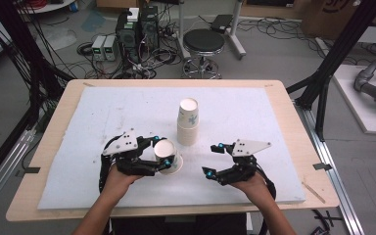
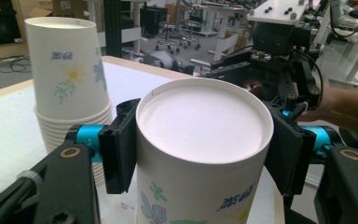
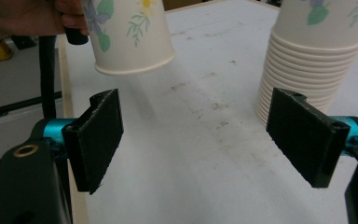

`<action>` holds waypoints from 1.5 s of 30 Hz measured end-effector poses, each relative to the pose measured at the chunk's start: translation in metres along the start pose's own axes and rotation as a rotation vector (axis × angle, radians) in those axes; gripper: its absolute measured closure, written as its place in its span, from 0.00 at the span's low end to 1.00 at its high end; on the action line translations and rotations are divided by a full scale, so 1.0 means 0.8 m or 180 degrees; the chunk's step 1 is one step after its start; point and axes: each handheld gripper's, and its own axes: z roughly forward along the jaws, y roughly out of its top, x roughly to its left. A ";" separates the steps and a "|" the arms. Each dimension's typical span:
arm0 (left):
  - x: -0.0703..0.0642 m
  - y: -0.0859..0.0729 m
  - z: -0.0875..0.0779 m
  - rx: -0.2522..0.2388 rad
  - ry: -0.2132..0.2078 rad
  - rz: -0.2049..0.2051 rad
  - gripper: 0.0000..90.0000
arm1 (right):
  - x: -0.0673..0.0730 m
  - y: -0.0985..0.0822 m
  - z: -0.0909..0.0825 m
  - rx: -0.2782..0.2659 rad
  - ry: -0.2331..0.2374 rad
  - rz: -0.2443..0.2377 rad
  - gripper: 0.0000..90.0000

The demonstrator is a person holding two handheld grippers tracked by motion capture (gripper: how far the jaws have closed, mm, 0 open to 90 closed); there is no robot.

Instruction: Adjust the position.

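Roughly centre of table (image 1: 274, 93): one stack of paper cups (image 1: 188, 122), upside down, rims countable in part only, near a dozen in right gripper view. One single cup (image 1: 168, 157) apart from stack, held upside down clear of white mat (image 1: 103, 112) in left tongs (image 1: 159, 152), pads clamped on both sides. Right tongs (image 1: 213, 159) gaping, nothing between. Single cup's lower half cut off in left gripper view. Bare mat left and right of stack.
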 end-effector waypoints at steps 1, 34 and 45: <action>0.000 0.000 0.000 0.0000 0.0000 0.0000 0.39 | 0.001 0.001 0.003 0.0004 0.0021 -0.0012 0.21; -0.020 -0.002 0.045 0.0086 -0.0420 0.0005 0.39 | 0.025 0.010 0.047 -0.0003 0.0595 -0.0094 0.22; -0.023 -0.002 0.051 0.0027 -0.0546 -0.0048 0.39 | 0.023 0.004 0.050 -0.0076 0.0768 -0.0042 0.29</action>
